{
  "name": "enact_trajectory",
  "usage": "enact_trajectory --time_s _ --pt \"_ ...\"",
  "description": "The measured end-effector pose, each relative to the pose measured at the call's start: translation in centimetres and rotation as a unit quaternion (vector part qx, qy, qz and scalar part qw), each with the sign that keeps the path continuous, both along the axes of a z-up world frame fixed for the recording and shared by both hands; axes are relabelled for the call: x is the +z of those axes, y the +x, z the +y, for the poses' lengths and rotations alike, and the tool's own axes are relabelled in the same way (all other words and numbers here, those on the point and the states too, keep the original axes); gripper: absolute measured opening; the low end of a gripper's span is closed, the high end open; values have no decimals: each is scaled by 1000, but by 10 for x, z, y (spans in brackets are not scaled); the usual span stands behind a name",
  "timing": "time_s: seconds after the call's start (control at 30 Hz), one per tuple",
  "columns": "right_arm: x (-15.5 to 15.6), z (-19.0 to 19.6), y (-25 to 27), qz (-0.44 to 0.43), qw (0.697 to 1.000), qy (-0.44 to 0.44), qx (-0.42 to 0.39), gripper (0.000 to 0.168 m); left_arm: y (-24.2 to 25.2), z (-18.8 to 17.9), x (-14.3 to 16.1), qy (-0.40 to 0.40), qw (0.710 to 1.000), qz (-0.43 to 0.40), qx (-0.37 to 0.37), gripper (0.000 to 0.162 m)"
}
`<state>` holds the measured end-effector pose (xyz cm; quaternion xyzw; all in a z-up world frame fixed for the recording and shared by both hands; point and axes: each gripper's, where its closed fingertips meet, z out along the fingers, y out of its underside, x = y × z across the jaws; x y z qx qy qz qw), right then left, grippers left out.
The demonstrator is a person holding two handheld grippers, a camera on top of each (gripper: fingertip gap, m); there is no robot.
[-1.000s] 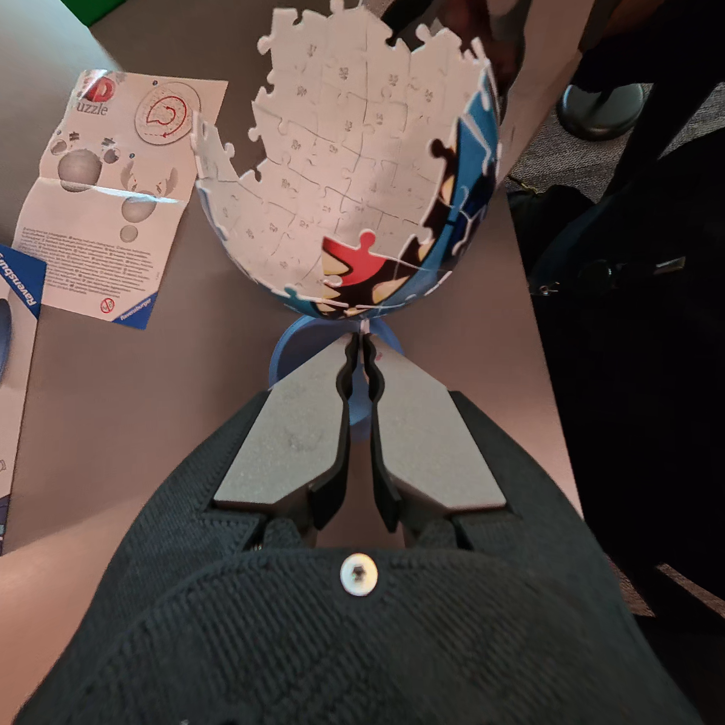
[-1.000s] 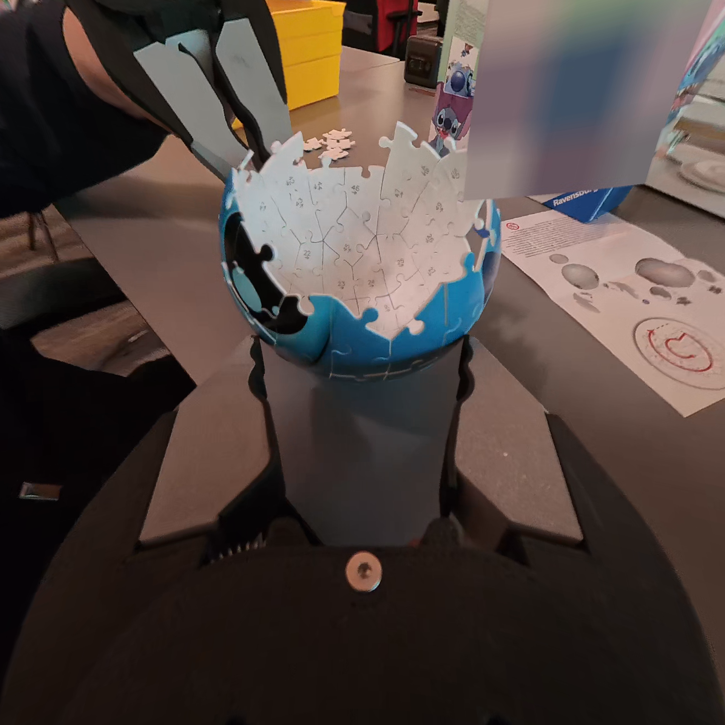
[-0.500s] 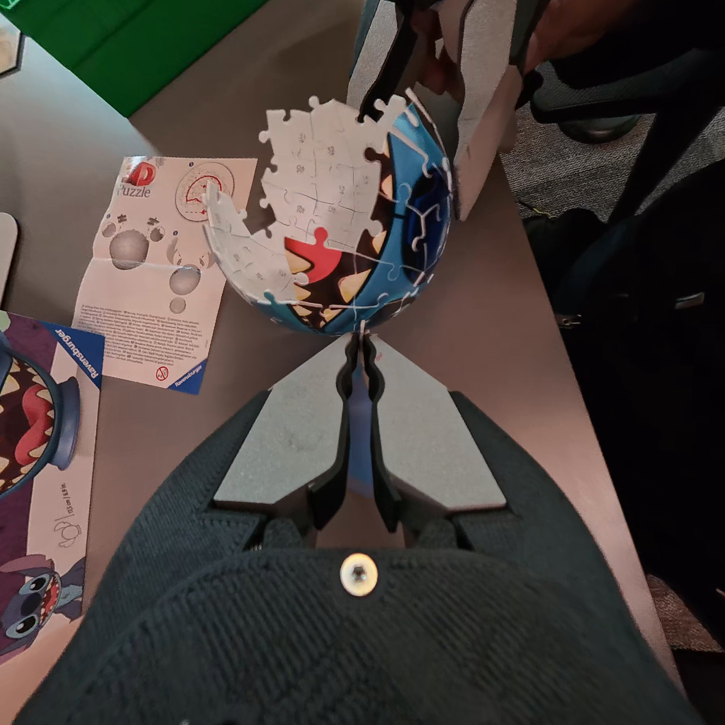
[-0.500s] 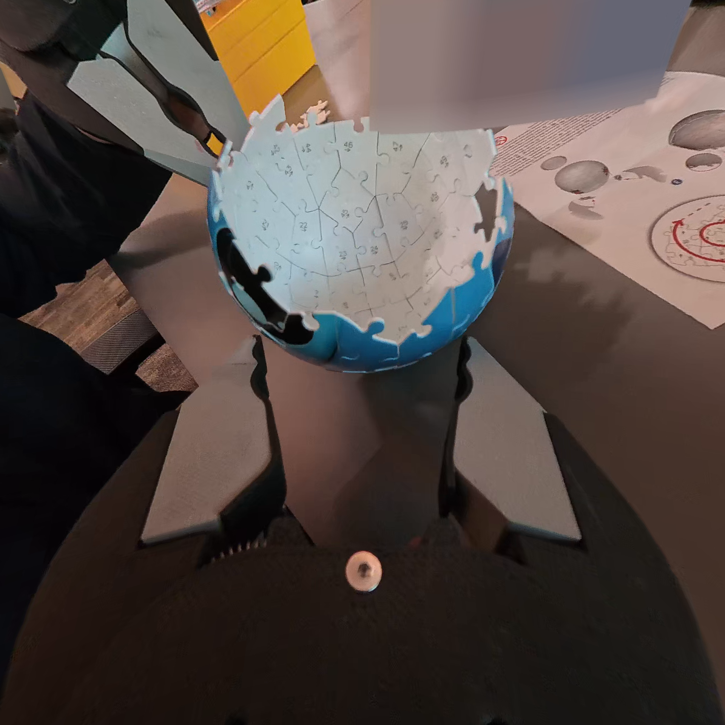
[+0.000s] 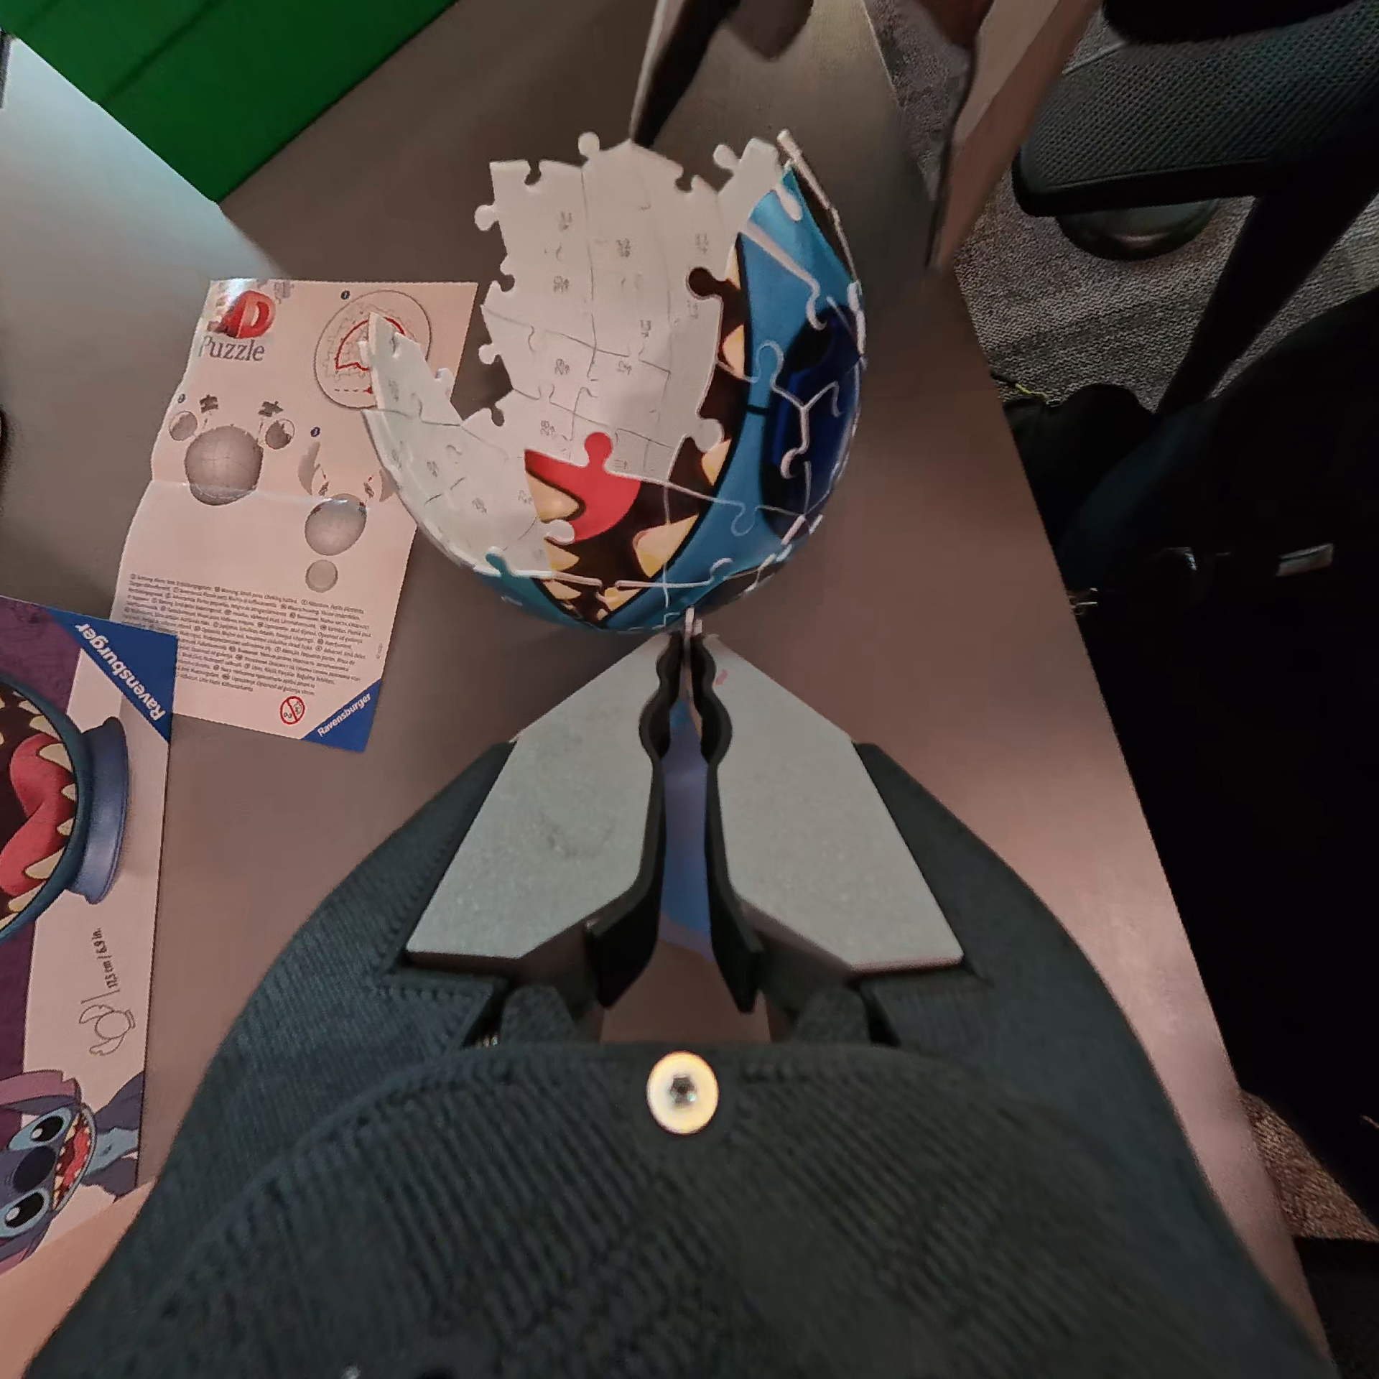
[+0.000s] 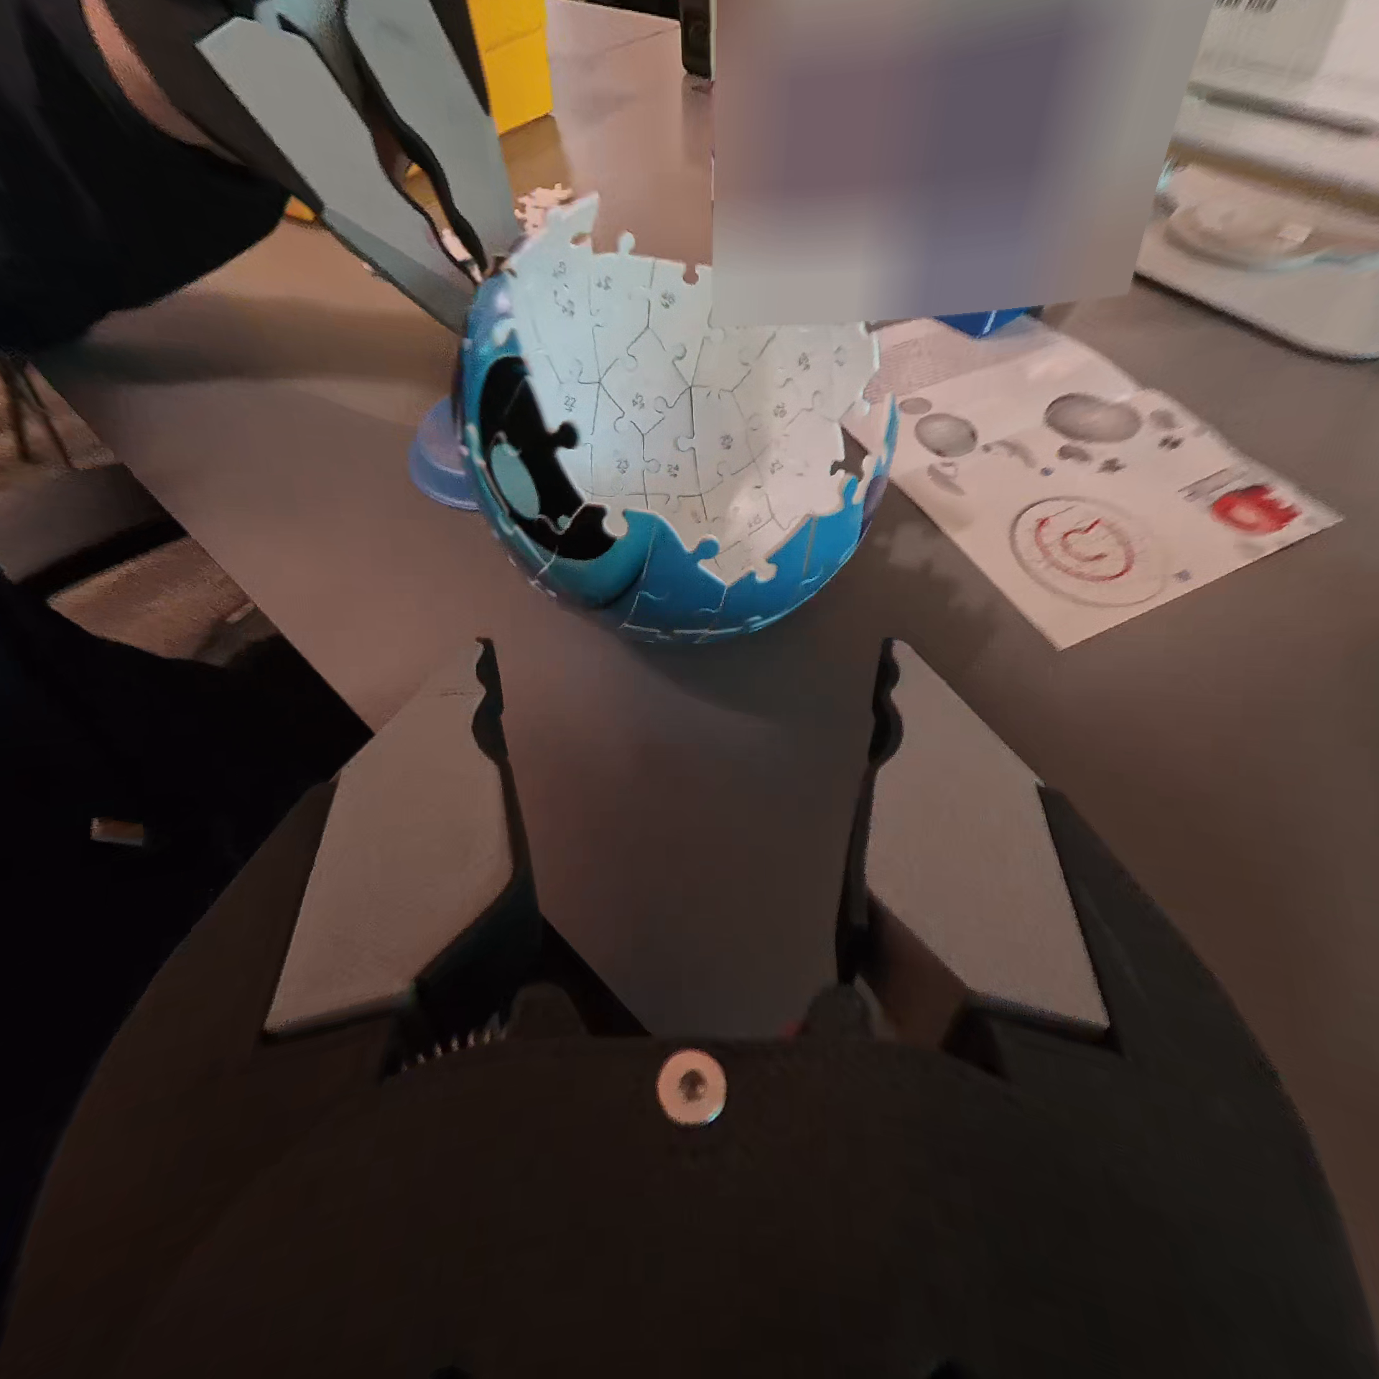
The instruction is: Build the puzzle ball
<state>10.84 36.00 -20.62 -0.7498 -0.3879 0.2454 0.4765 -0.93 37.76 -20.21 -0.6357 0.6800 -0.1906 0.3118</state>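
The puzzle ball (image 5: 642,388) is a part-built hollow shell, white inside and blue outside with a red and black mouth picture. My left gripper (image 5: 688,642) is shut on the shell's near edge. In the right wrist view the ball (image 6: 671,448) sits in front of my right gripper (image 6: 686,657), which is open, empty and a short way back from it. There the left gripper (image 6: 477,261) pinches the ball's far left rim. A blue ring stand (image 6: 440,463) lies on the table behind the ball. The right gripper's blurred fingers (image 5: 660,67) show beyond the ball.
An instruction sheet (image 5: 283,507) lies left of the ball, also in the right wrist view (image 6: 1082,477). The puzzle box (image 5: 67,821) lies at the near left. There is a green bin (image 5: 186,74), a yellow bin (image 6: 515,82) and loose pieces (image 6: 541,198). The table edge (image 5: 1045,597) runs along the right. About 12 cm separates my left fingertips from my right.
My right gripper has drawn back from the ball, which sat between its fingertips a second ago. My left gripper kept its hold and the ball has come off the blue stand.
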Motion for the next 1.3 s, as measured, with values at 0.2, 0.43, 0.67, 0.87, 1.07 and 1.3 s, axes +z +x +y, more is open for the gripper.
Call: enact_trajectory --time_s 0.2,0.43,0.67,0.87,1.07,1.3 --pt "31 -22 -3 -68 990 89 85 93 -1 -1 -2 -3 1000 5 0 0" --pt "31 -28 -21 -110 969 99 200 96 -1 -1 0 -1 1000 5 3 0" --pt "18 -10 -19 -120 965 87 216 101 -3 1 -1 -1 1000 9 5 0" --pt "19 -12 -23 -107 964 94 223 100 -4 4 -3 -5 1000 10 6 0" --pt "8 -8 -24 -100 967 72 223 102 -3 4 -5 -8 1000 10 3 0" --pt "7 -2 -24 -70 972 49 221 102 -5 5 -4 -6 1000 9 7 0"
